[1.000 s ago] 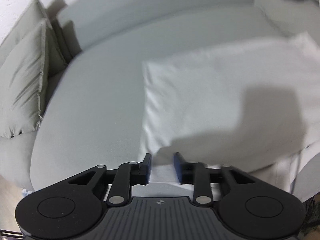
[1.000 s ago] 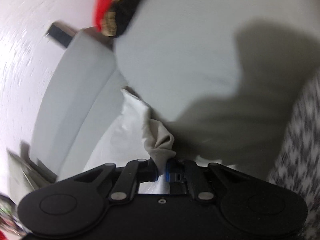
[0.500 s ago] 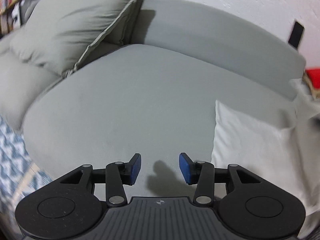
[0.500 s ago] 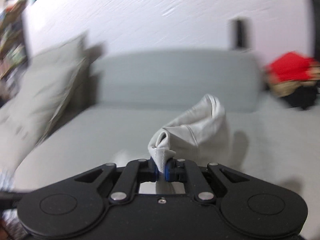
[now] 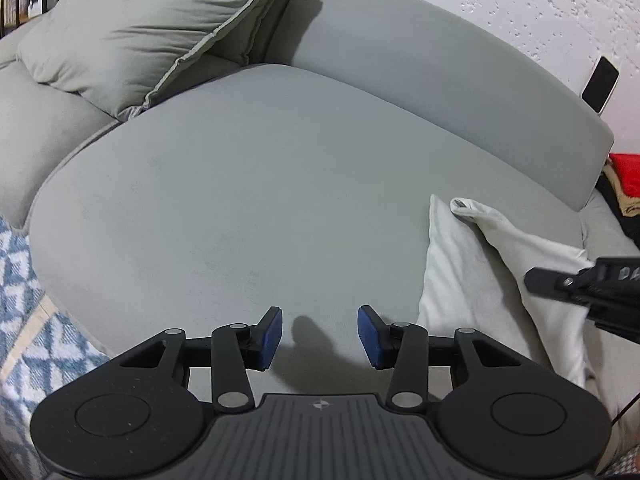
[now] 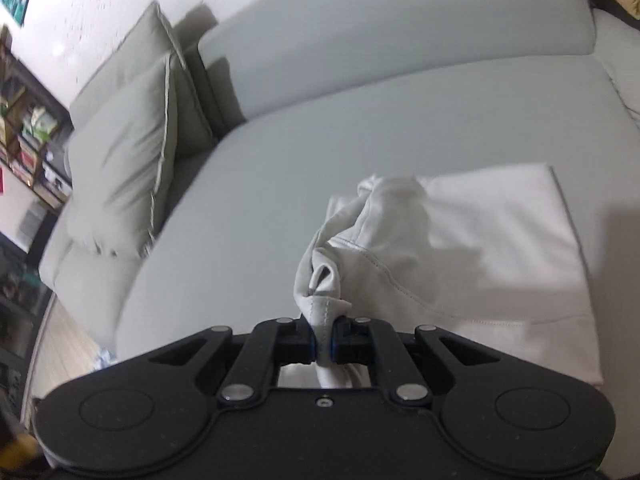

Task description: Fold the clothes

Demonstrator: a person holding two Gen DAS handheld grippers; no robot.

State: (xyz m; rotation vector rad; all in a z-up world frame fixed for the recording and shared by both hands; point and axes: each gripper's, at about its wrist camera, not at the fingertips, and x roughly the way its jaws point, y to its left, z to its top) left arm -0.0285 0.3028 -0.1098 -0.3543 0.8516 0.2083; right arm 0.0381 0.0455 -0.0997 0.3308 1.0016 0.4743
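Observation:
A white garment (image 6: 492, 240) lies on the grey sofa seat (image 6: 360, 128). My right gripper (image 6: 323, 346) is shut on a bunched edge of it, and a fold is drawn up over the flat part. In the left wrist view the garment (image 5: 460, 272) lies at the right, with the right gripper (image 5: 576, 280) holding its raised fold. My left gripper (image 5: 319, 336) is open and empty, low over the bare sofa seat (image 5: 248, 200), left of the garment.
Grey cushions (image 5: 136, 28) lean at the sofa's left end and show in the right wrist view (image 6: 128, 160). A backrest (image 5: 440, 64) runs behind. Red and dark clothes (image 5: 624, 184) lie at far right. A blue patterned rug (image 5: 16, 300) lies below. Shelves (image 6: 28, 128) stand at left.
My right gripper has carried the garment's edge over and lower, so the fold now drapes onto the flat part. My left gripper opened, let go and moved left of the garment.

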